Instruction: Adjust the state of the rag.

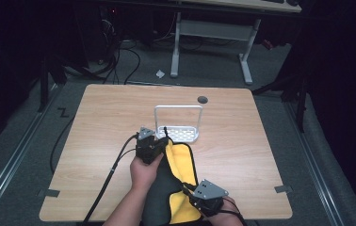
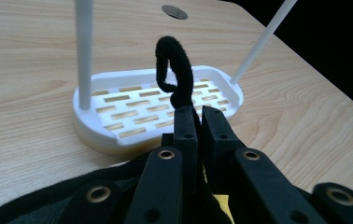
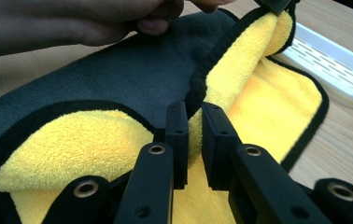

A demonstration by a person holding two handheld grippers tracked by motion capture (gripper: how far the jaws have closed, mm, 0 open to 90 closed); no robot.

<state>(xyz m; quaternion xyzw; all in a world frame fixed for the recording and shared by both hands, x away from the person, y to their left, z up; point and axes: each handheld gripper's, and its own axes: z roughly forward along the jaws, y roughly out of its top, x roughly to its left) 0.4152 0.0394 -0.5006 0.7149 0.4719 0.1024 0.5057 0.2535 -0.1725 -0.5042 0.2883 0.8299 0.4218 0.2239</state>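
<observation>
I see my left gripper (image 1: 157,140) pinching the black hanging loop (image 2: 177,70) of the yellow and grey towel (image 1: 178,181), jaws pressed together on it, just at the near edge of the white rack (image 1: 178,135). The loop stands up in front of the rack's slotted base, between its 2 white posts (image 2: 84,51). My right gripper (image 1: 196,195) is clamped on the towel's black-trimmed edge (image 3: 198,93), well nearer me than the rack. The towel lies folded on the wooden table (image 1: 105,122), stretching from the rack toward me.
</observation>
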